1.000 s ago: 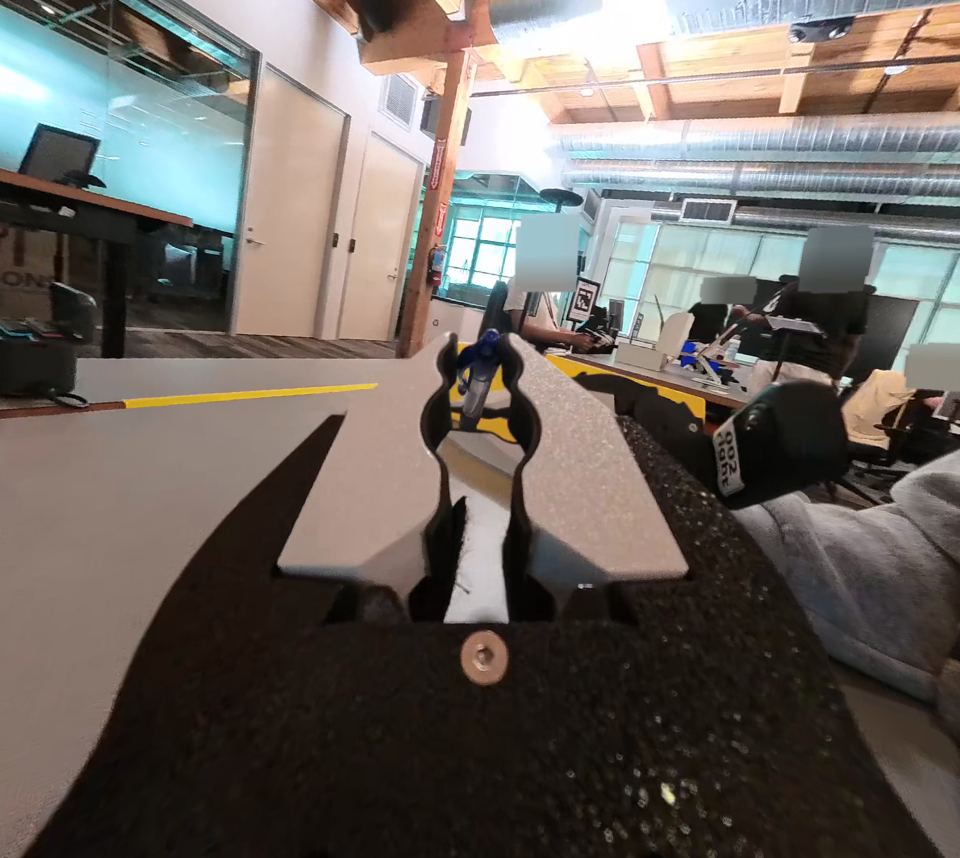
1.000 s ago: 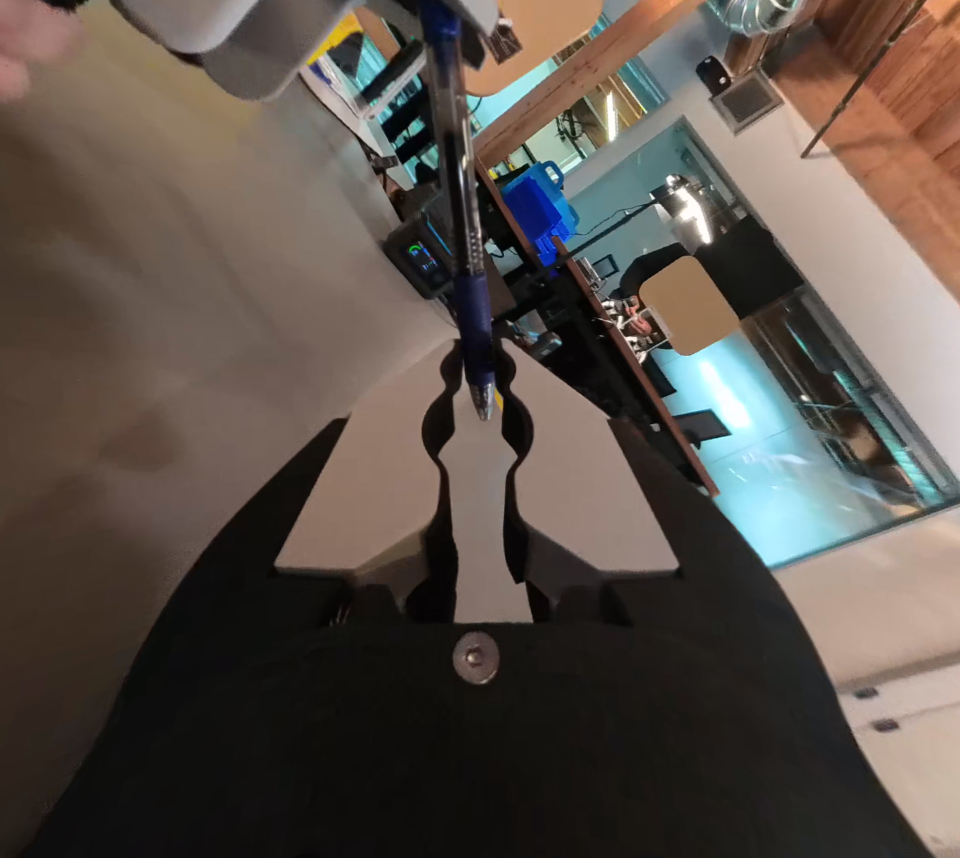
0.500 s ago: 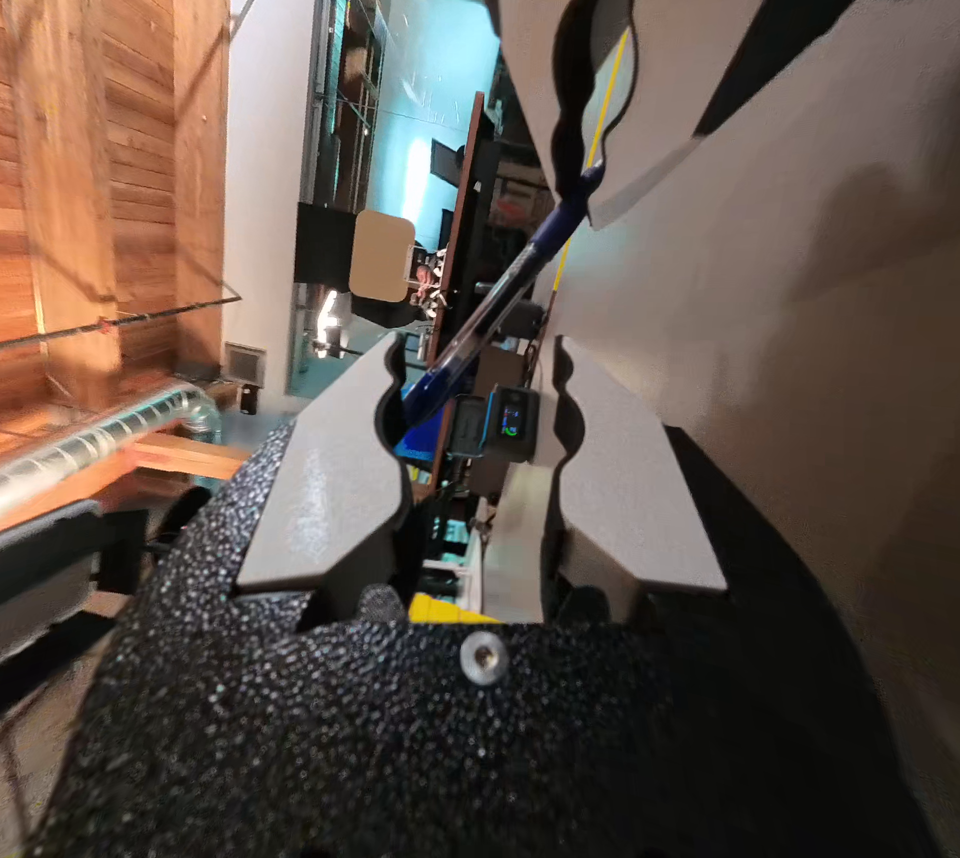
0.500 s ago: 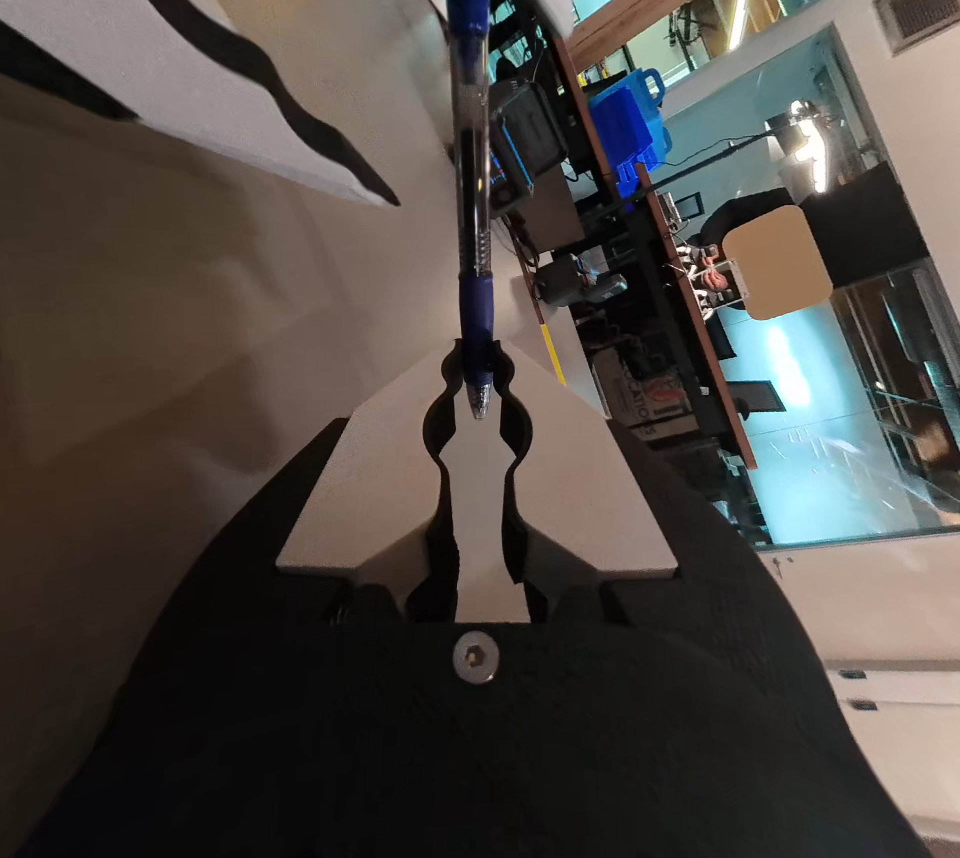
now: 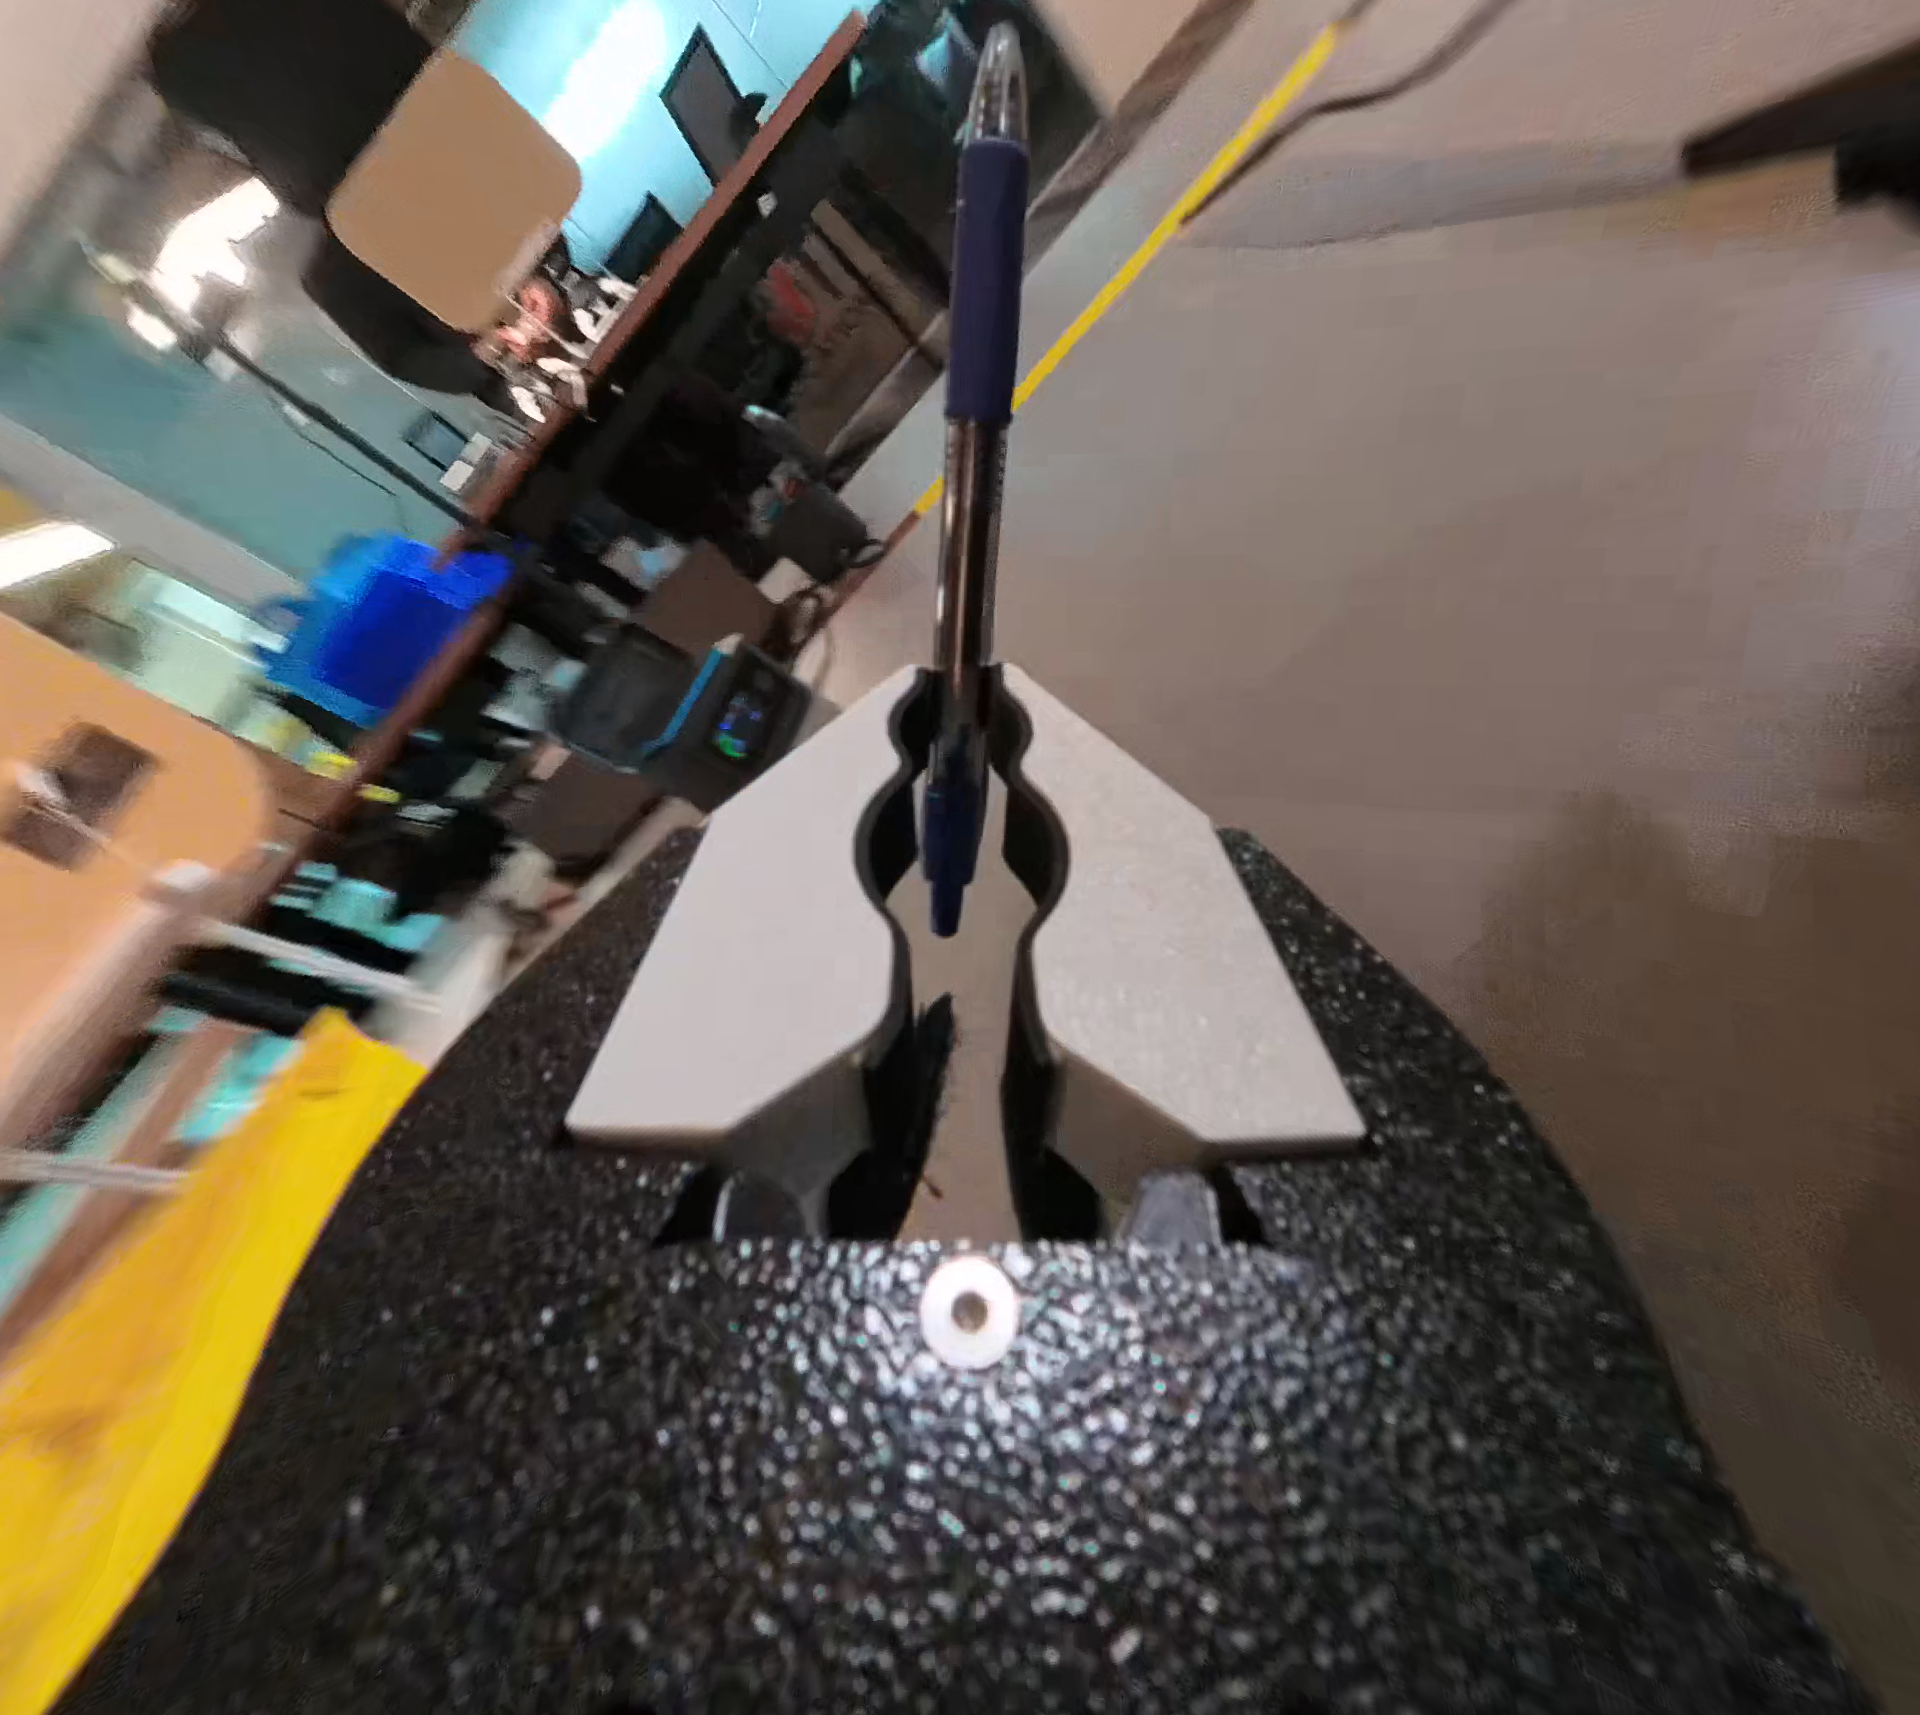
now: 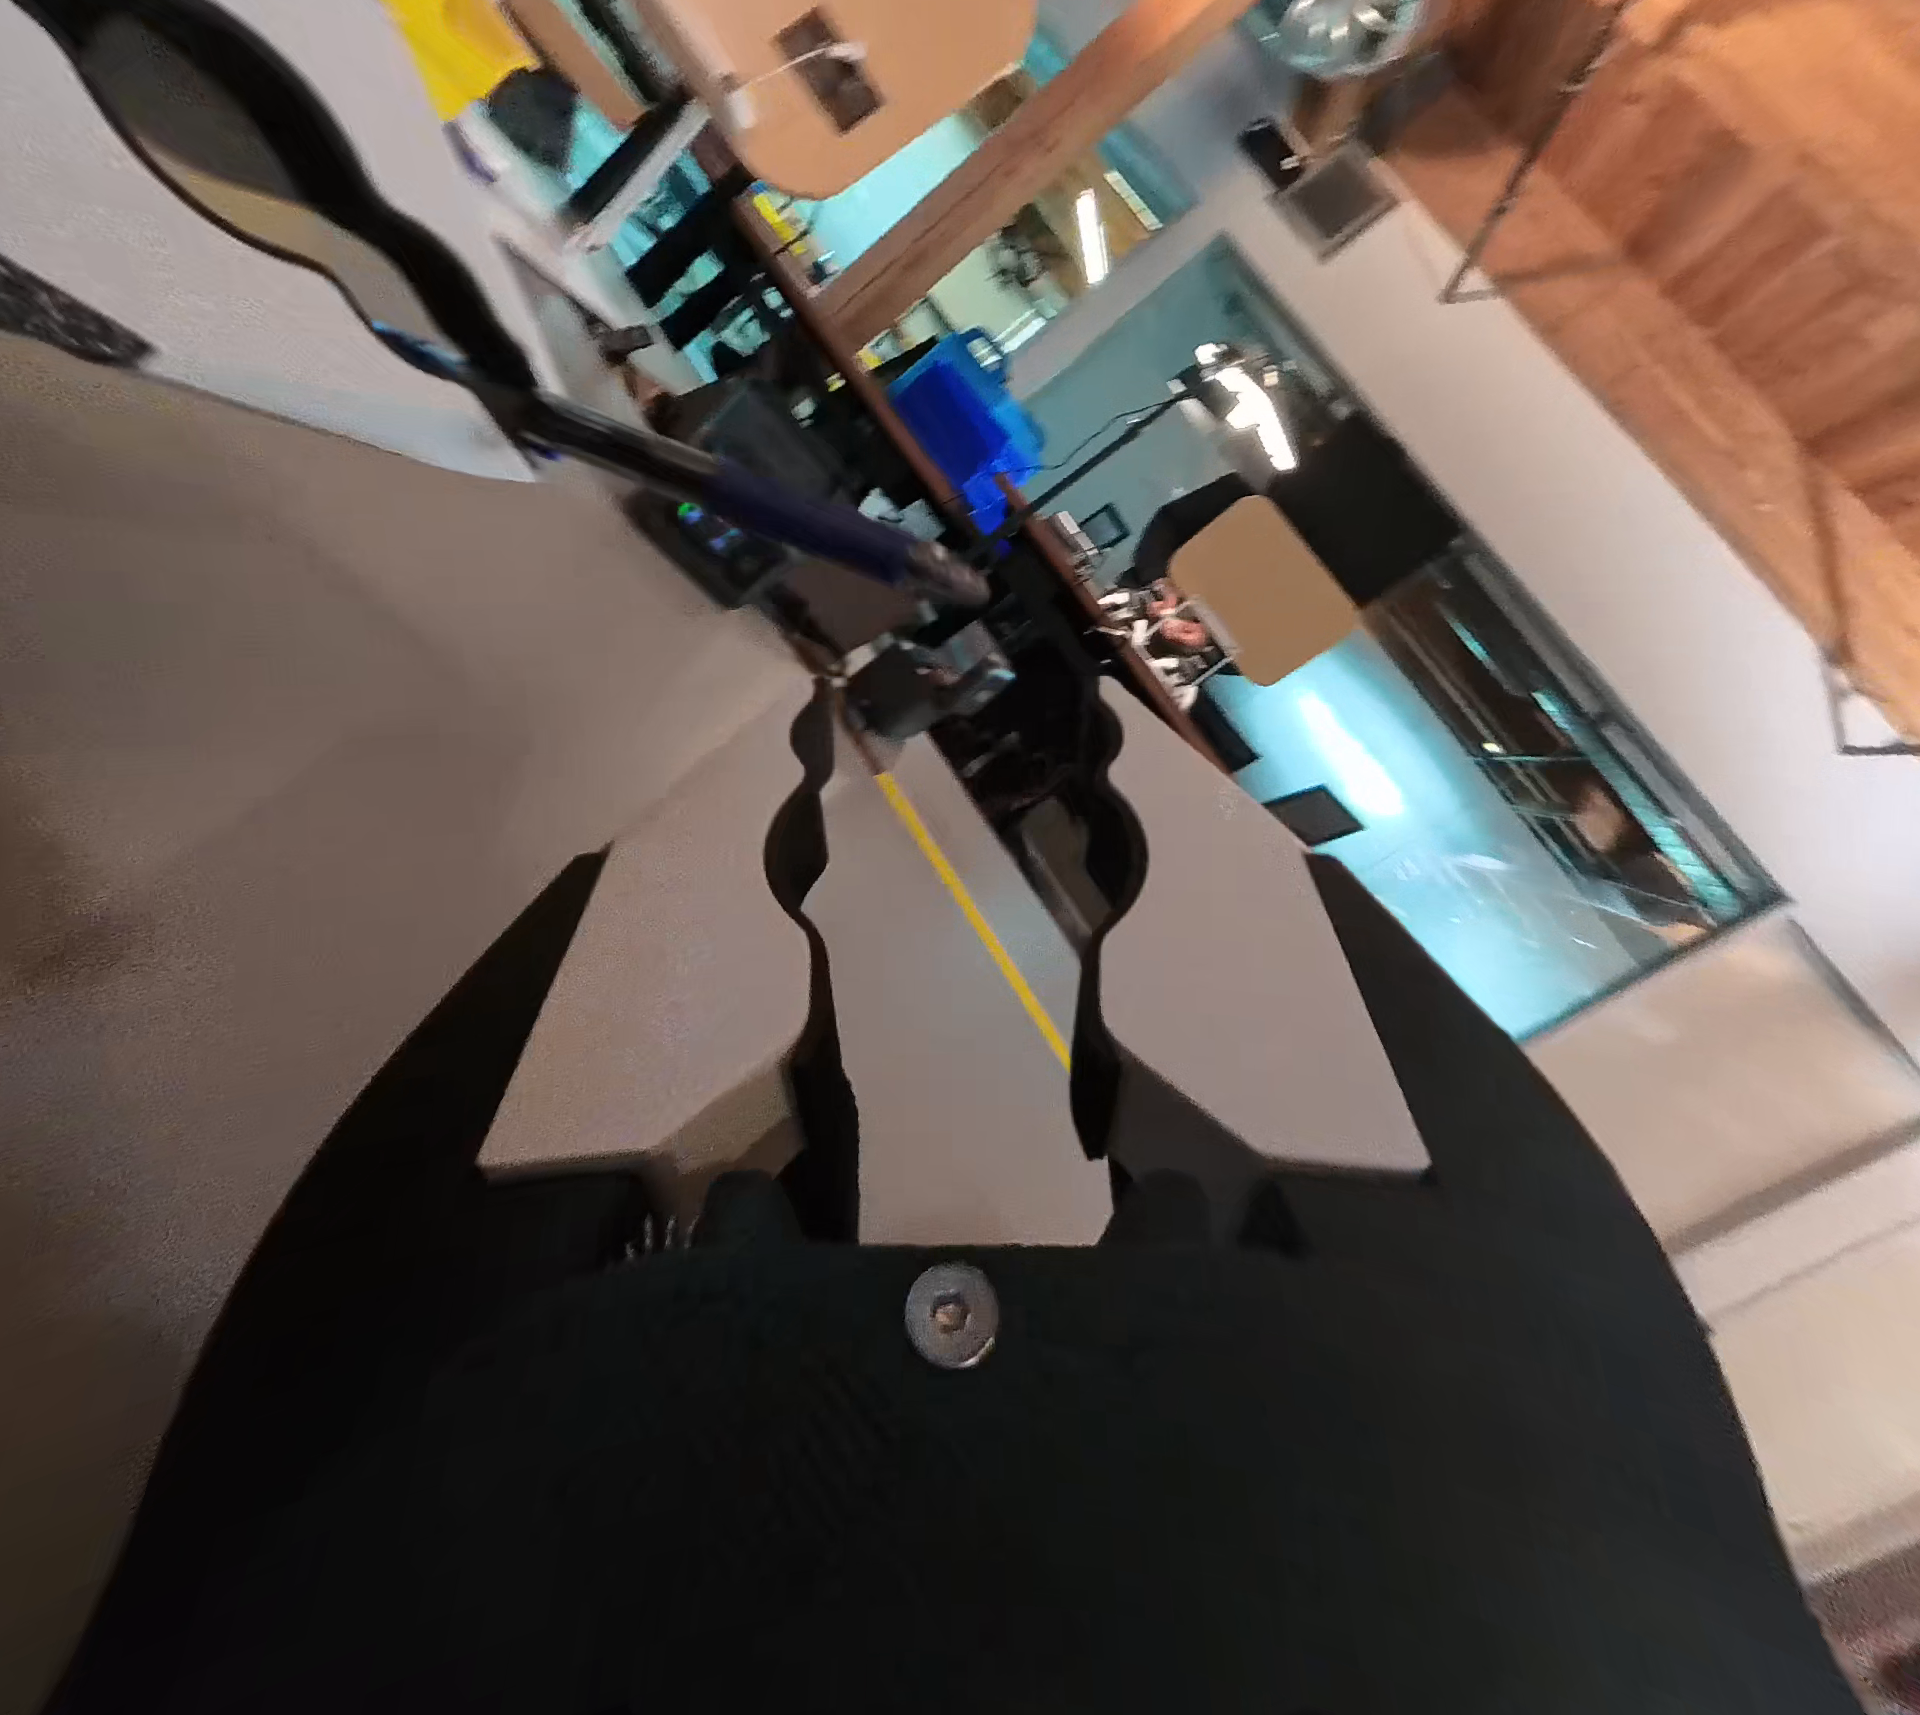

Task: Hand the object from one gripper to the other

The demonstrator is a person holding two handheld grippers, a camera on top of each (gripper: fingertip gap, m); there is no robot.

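Observation:
A blue pen (image 5: 977, 418) with a clear barrel stands straight out from my left gripper (image 5: 958, 689). The left gripper is shut on the barrel near the clicker end, and the grip and tip point away. In the right wrist view my right gripper (image 6: 961, 709) is open and empty, its jaws wide apart. The left gripper (image 6: 488, 398) shows there at the upper left and holds the pen (image 6: 790, 512), whose tip points towards the right gripper, a short way above and left of its fingertips.
A beige table top (image 5: 1455, 626) with a yellow tape line (image 5: 1174, 211) lies under both grippers. A black device with a lit screen (image 5: 727, 709) and a blue bin (image 5: 384, 626) stand at its far edge. A yellow sheet (image 5: 156, 1302) lies at the near left.
Half a second ago the right gripper was shut on the pen's tip and the left was open. Now the left is shut on the pen and the right has opened and drawn back.

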